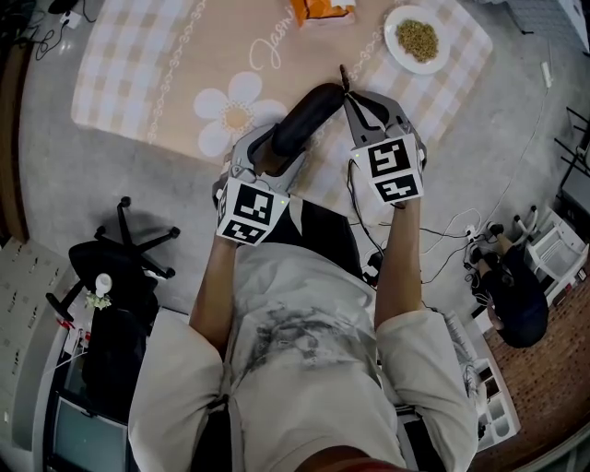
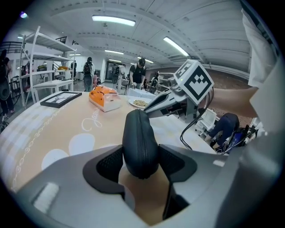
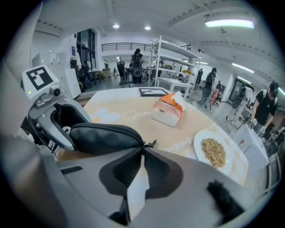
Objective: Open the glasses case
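Note:
A black zippered glasses case (image 1: 304, 118) hangs above the near edge of the table. My left gripper (image 1: 269, 152) is shut on the case's near end (image 2: 140, 153), its pads pressing both sides. My right gripper (image 1: 348, 92) is shut on the zipper pull (image 3: 147, 144) at the case's far end. In the right gripper view the case (image 3: 102, 138) lies to the left of the closed jaws, with the zipper line running along its top. The left gripper (image 3: 49, 111) shows behind it there.
The table carries a beige checked cloth with a daisy print (image 1: 230, 111). A white plate of grain (image 1: 417, 39) sits at the far right, an orange and white box (image 1: 321, 11) at the far middle. A black office chair (image 1: 115, 267) stands left of me.

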`<state>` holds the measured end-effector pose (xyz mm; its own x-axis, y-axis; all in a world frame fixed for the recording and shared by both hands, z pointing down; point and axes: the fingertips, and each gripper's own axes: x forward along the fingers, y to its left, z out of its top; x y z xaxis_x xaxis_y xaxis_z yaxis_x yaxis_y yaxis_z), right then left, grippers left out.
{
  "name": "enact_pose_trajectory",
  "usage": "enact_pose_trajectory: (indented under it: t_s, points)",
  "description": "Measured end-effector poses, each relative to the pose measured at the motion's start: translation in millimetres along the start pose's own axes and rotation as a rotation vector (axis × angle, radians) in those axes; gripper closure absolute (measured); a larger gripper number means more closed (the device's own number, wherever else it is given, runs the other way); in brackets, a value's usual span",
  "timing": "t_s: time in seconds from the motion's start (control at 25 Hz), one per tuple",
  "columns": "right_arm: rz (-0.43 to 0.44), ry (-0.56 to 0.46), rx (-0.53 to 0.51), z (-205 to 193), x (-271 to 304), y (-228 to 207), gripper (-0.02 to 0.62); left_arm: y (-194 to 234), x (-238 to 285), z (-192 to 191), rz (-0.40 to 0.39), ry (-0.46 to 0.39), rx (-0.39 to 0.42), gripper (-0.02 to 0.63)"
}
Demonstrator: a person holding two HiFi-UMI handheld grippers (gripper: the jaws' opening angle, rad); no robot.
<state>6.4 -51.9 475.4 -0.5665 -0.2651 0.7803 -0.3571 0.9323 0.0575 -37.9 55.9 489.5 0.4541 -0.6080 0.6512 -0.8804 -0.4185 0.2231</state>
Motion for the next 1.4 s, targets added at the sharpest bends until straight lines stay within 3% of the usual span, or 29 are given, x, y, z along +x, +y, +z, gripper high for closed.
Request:
enact_pose_trajectory:
  t_s: [0.4, 0.56, 0.8, 1.12, 1.4]
  points:
    - [0.012, -0.195, 0.003, 45, -25, 26, 0.578, 1, 1, -1, -0.006, 0.008, -0.008, 0.334]
    - [0.052, -0.209, -0.028, 54, -17, 41, 0.578, 1, 0, 0, -0.012, 0.009, 0.000, 0.331]
    - [0.083, -0.225, 0.013, 52, -14, 44, 0.578, 0, -9, 7, -0.020, -0.005, 0.018, 0.331]
    - [0.087, -0.228, 0.032, 49, -16, 45, 0.578, 12, -24, 46, 0.001, -0.098, 0.048, 0.344]
    - [0.075, -0.232, 0.051, 46, -17, 43, 0.578, 21, -15, 54, -0.001, -0.111, 0.044, 0.331]
